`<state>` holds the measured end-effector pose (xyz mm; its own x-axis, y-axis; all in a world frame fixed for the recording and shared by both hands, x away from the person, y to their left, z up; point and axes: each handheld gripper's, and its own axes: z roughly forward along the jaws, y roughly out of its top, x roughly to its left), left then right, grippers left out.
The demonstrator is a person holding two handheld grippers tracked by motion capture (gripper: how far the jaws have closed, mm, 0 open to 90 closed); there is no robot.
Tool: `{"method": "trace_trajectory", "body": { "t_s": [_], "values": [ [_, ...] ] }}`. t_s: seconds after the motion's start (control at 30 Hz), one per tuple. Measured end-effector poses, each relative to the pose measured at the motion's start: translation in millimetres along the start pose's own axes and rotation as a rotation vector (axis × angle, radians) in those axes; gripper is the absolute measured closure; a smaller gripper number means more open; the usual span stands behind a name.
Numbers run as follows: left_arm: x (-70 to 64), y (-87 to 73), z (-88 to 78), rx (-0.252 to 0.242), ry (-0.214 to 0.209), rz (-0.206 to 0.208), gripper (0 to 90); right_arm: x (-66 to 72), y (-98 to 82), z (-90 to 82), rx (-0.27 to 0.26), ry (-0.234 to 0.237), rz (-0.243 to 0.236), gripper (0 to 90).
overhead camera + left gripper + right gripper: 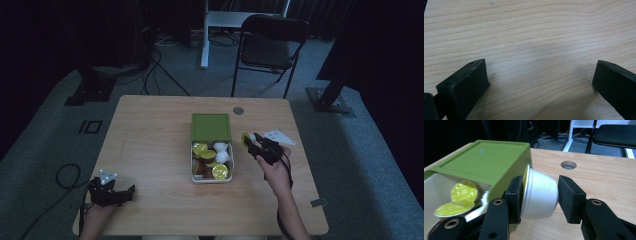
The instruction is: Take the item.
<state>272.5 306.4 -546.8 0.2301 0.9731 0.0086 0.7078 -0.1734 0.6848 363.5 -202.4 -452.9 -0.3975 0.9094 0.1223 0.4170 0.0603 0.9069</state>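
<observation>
Right gripper [540,192] is clamping a white pod [539,193] just beside the box [211,126], near the desk [150,140] middle. Left gripper [541,82] is resting released at the front-left corner.

Lab: rig stands [92,85], floor cables [160,65]

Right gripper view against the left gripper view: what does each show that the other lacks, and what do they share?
Right gripper view alone: the right gripper shut on a white capsule with a yellow foil lid, held on its side beside the green box lid; more yellow-topped capsules in the white box below; a round hole in the tabletop; a chair behind.
Left gripper view alone: the left gripper with jaws wide apart and nothing between them, over bare wood.
Both: the light wooden table and a pair of black jaws.
</observation>
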Motion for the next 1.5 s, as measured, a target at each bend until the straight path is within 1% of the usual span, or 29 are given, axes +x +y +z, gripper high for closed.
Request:
{"method": "trace_trajectory", "body": {
  "t_s": [0.07,0.1,0.13,0.17,0.2,0.23,0.27,0.5,0.57,0.63,0.67,0.7,0.77,0.8,0.87,0.9,0.93,0.97,1.0,1.03,1.07,1.13,1.17,1.2,1.23,1.27,1.3,1.4,1.5],
  "values": [
    [0.0,0.0,0.0,0.000,0.000,0.000,0.4,-1.5,-1.0,2.1,-0.001,-0.001,0.005,56.4],
    [0.0,0.0,0.0,0.000,0.000,0.000,0.4,-2.9,-1.9,4.2,-0.003,-0.013,0.003,56.4],
    [0.0,0.0,0.0,0.000,0.000,0.000,0.4,-2.9,-1.9,4.2,-0.003,-0.013,0.003,56.3],
    [0.0,0.0,0.0,0.000,0.000,0.000,0.4,-6.9,-3.7,9.7,0.001,-0.024,0.013,56.4],
    [0.0,0.0,0.0,0.000,0.000,0.000,0.4,-9.7,-4.6,14.4,0.007,-0.032,0.012,56.4],
    [0.0,0.0,0.0,0.000,0.000,0.000,0.4,-9.7,-4.6,14.4,0.007,-0.032,0.012,56.4],
    [0.0,0.0,0.0,0.000,0.000,0.000,0.4,-12.4,-5.4,18.8,0.000,-0.042,0.013,56.4],
    [0.0,0.0,0.0,0.000,0.000,0.000,0.4,-18.6,-9.3,31.1,0.004,-0.062,0.029,56.4],
    [0.0,0.0,0.0,-0.001,0.000,0.000,0.4,-22.2,-11.3,37.1,0.010,-0.078,0.040,56.4],
    [0.0,0.0,0.0,0.000,0.000,0.000,0.4,-23.8,-11.6,39.0,0.012,-0.083,0.045,56.4],
    [0.0,0.0,0.0,0.000,0.000,0.000,0.4,-25.3,-11.7,41.2,0.015,-0.090,0.044,56.4],
    [0.0,0.0,0.0,0.000,0.000,0.000,0.4,-28.3,-11.8,45.4,0.024,-0.108,0.038,56.4],
    [0.0,0.0,0.0,0.000,0.000,0.000,0.4,-30.3,-11.9,47.4,0.027,-0.113,0.042,56.4],
    [0.0,0.0,0.0,0.000,0.000,0.000,0.4,-33.4,-12.6,51.5,0.030,-0.119,0.055,56.4],
    [0.0,0.0,0.0,0.000,0.000,0.000,0.4,-35.3,-13.1,53.6,0.031,-0.121,0.061,56.4],
    [0.0,0.0,0.0,0.000,0.000,0.000,0.4,-39.6,-14.3,58.1,0.035,-0.133,0.066,56.4],
    [0.0,0.0,0.0,0.000,0.000,0.000,0.4,-41.8,-14.6,59.6,0.028,-0.131,0.078,56.4],
    [0.0,0.0,0.0,0.000,0.000,-0.001,0.4,-41.8,-14.6,59.6,0.028,-0.131,0.078,56.4],
    [0.0,0.0,0.0,-0.001,0.000,-0.001,0.4,-45.6,-15.5,62.2,0.017,-0.141,0.085,56.4],
    [0.0,0.0,0.0,0.000,0.000,-0.001,0.4,-45.6,-15.5,62.2,0.017,-0.141,0.085,56.4],
    [0.0,0.0,0.0,0.000,0.000,0.000,0.4,-47.6,-16.2,63.4,0.014,-0.136,0.095,56.4],
    [0.0,0.0,0.0,0.000,0.000,0.000,0.4,-50.7,-18.1,66.9,0.023,-0.146,0.097,56.4],
    [0.0,0.0,0.0,0.000,0.000,0.000,0.4,-52.3,-19.2,69.1,0.038,-0.137,0.104,56.4],
    [0.0,0.0,0.0,0.000,0.000,0.000,0.4,-53.5,-20.5,71.0,0.040,-0.123,0.112,56.3],
    [0.0,0.0,0.0,0.000,0.000,0.000,0.4,-54.5,-21.8,72.6,0.046,-0.132,0.101,56.4],
    [0.0,0.0,0.0,0.000,0.000,0.000,0.3,-55.5,-22.7,74.4,0.061,-0.136,0.103,56.4],
    [-0.1,0.0,0.0,-0.001,0.000,-0.001,0.4,-56.9,-23.9,76.2,0.063,-0.134,0.111,56.4],
    [0.0,0.0,0.0,0.000,0.000,0.000,0.4,-59.8,-27.2,81.5,0.081,-0.150,0.116,56.4],
    [0.0,0.0,0.0,0.000,0.000,0.000,0.4,-61.0,-29.1,84.7,0.103,-0.157,0.111,56.4]
  ]
}}
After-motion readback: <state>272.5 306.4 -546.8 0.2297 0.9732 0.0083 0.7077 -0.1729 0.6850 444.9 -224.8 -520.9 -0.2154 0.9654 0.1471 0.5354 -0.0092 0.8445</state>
